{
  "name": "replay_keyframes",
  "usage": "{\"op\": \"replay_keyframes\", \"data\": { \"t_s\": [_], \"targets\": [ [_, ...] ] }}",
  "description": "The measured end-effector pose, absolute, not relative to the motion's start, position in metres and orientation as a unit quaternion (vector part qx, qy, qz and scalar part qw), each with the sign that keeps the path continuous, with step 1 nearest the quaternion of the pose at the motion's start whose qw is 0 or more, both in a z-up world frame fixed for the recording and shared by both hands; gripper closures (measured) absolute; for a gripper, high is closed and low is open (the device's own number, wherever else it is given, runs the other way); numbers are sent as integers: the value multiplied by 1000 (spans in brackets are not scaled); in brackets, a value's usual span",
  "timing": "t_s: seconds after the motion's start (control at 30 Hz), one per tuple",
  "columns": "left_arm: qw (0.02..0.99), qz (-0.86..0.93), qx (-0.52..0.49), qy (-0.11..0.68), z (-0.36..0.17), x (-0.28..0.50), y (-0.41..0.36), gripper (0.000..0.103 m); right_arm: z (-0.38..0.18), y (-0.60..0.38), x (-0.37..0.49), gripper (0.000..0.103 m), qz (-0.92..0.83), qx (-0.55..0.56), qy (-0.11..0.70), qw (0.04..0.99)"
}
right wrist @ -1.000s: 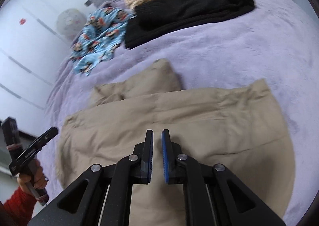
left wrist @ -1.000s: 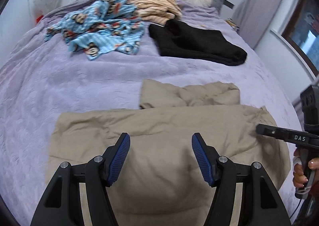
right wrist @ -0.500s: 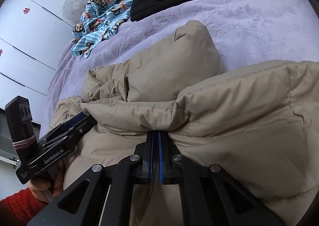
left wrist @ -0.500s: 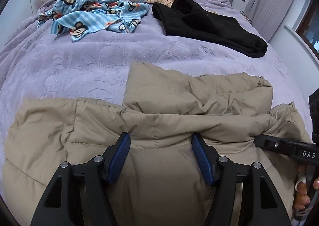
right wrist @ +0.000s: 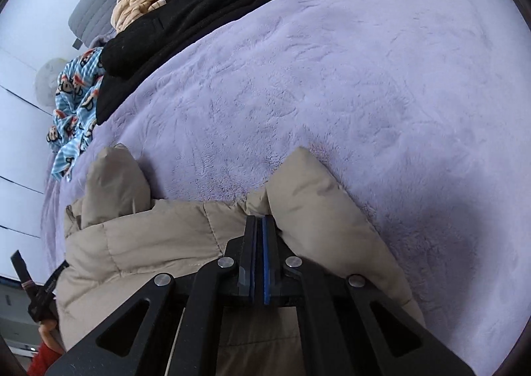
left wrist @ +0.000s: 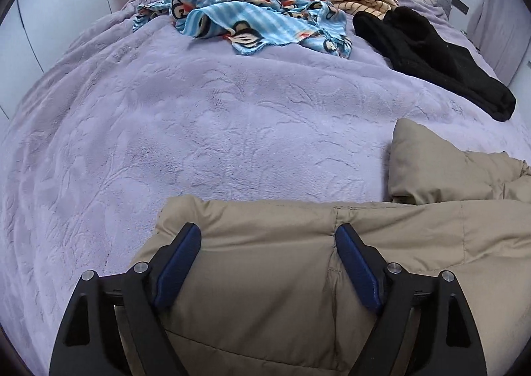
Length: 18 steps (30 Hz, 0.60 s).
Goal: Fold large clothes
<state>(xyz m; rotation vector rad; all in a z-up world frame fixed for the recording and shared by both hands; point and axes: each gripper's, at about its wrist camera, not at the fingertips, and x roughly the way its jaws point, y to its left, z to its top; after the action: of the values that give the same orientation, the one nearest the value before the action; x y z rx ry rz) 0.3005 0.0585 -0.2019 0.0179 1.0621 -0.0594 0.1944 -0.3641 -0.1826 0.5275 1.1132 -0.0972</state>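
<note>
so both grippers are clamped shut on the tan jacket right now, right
Not quite. Only the right gripper is shut on the tan jacket, as the right wrist view shows. The left wrist view shows the left gripper open over the jacket, gripping nothing.

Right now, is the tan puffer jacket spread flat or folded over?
Partly folded. The tan puffer jacket is doubled over, its sleeve sticking out beyond the fold, and the right hand-held gripper is shut on its edge.

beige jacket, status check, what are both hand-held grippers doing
Left hand-held gripper open, straddling the beige jacket. Right hand-held gripper shut on its bunched edge. Purple blanket ahead bare; black garment lies farther up.
</note>
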Motion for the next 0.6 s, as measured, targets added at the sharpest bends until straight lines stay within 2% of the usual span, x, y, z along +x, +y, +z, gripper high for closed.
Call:
{"op": "replay_keyframes", "data": {
  "t_s": [0.13, 0.17, 0.27, 0.3, 0.33, 0.37, 0.4, 0.47, 0.6],
  "targets": [
    [858, -18, 8, 514, -193, 299, 61, 17, -176, -357, 202, 102, -64, 228, 529, 815],
    [857, -16, 12, 515, -187, 296, 61, 17, -170, -356, 200, 97, -67, 230, 528, 815],
    [861, -13, 26, 507, -169, 283, 65, 17, -151, -349, 189, 93, -70, 234, 521, 818],
    [865, -12, 28, 501, -162, 277, 67, 15, -145, -347, 183, 90, -68, 238, 517, 820],
    [868, -12, 30, 496, -155, 269, 69, 0, -138, -345, 176, 89, -65, 243, 511, 822],
    [871, -12, 28, 491, -149, 260, 72, 0, -132, -343, 166, 81, -60, 251, 505, 824],
    [871, -20, 23, 491, -144, 253, 74, 0, -125, -342, 157, 62, -55, 261, 498, 825],
    [863, -37, 16, 503, -137, 238, 77, 0, -114, -338, 138, 39, -57, 274, 482, 830],
    [846, -45, -18, 530, -132, 203, 88, 0, -97, -327, 99, 38, -39, 298, 467, 832]
  ]
}}
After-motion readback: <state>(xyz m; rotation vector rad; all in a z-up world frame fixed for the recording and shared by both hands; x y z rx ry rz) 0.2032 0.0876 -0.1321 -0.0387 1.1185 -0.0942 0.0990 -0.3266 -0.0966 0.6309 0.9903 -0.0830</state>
